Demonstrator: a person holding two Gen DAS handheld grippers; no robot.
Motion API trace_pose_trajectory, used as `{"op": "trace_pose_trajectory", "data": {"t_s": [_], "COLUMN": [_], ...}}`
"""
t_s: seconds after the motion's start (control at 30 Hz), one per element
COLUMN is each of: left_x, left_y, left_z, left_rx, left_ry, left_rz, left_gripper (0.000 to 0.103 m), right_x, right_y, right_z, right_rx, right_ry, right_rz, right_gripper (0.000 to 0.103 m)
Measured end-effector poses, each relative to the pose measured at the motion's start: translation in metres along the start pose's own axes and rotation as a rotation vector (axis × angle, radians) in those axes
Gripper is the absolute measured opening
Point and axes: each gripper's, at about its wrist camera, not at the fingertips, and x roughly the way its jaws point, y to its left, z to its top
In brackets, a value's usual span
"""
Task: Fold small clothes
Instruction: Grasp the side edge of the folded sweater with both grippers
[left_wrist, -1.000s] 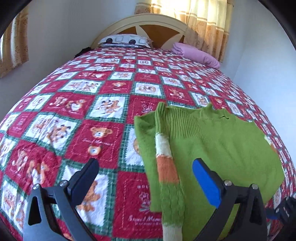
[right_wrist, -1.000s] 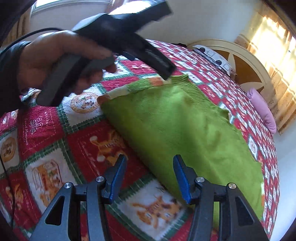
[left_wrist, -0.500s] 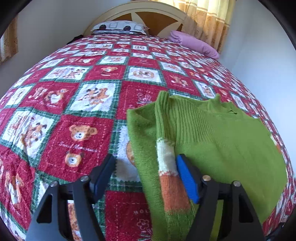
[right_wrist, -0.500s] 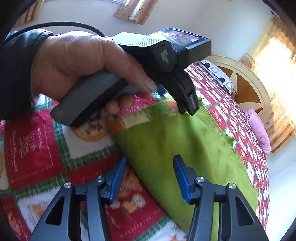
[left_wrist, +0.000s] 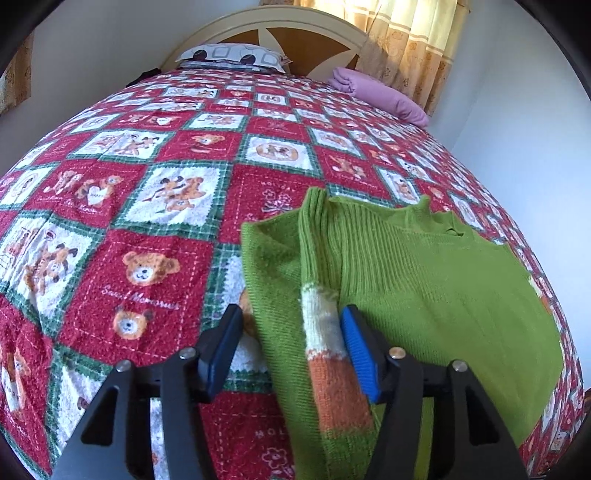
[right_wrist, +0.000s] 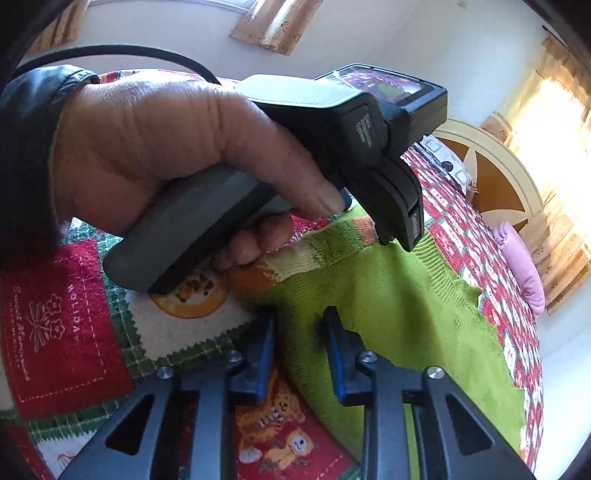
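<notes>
A small green knit sweater (left_wrist: 436, 295) lies flat on the bed, one sleeve (left_wrist: 325, 332) with white and orange bands folded over its left side. My left gripper (left_wrist: 290, 338) is open, its jaws straddling the sweater's left edge and the banded sleeve. In the right wrist view the sweater (right_wrist: 406, 317) fills the middle. My right gripper (right_wrist: 299, 347) is open with its jaws down at the sweater's lower corner. The left hand-held gripper (right_wrist: 332, 147) shows just above it, over the sleeve cuff.
A red, green and white patchwork quilt (left_wrist: 155, 236) covers the bed. A patterned pillow (left_wrist: 232, 57) and a folded pink blanket (left_wrist: 376, 94) lie by the headboard. A white wall (left_wrist: 517, 147) runs along the right side.
My left gripper has come down and forward onto the sleeve and narrowed. My right gripper has moved in to the sweater's corner and its jaws have narrowed.
</notes>
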Motion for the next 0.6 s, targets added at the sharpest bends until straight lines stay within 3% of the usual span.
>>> {"op": "trace_pose_trajectory", "data": {"t_s": [0.23,0.33,0.6], "left_x": [-0.001,-0.001,0.0], "left_y": [0.001,0.001,0.001], "left_z": [-0.001,-0.001,0.0], "left_rx": [0.0,0.001,-0.002], "left_ry": [-0.008,-0.013,-0.011], "left_rz": [-0.05,-0.063,-0.073], "left_gripper": [0.027,0.022,0.02], "right_x": [0.002,0.002,0.008], "right_y": [-0.008,-0.01,-0.009], "right_z": [-0.001,-0.002,-0.002], "right_rx": [0.033,0.04,0.017], "right_ry": [-0.018,-0.016,-0.012], "right_rz": [0.013,0.021,0.0], "right_gripper": [0.013,0.012,0.011]}}
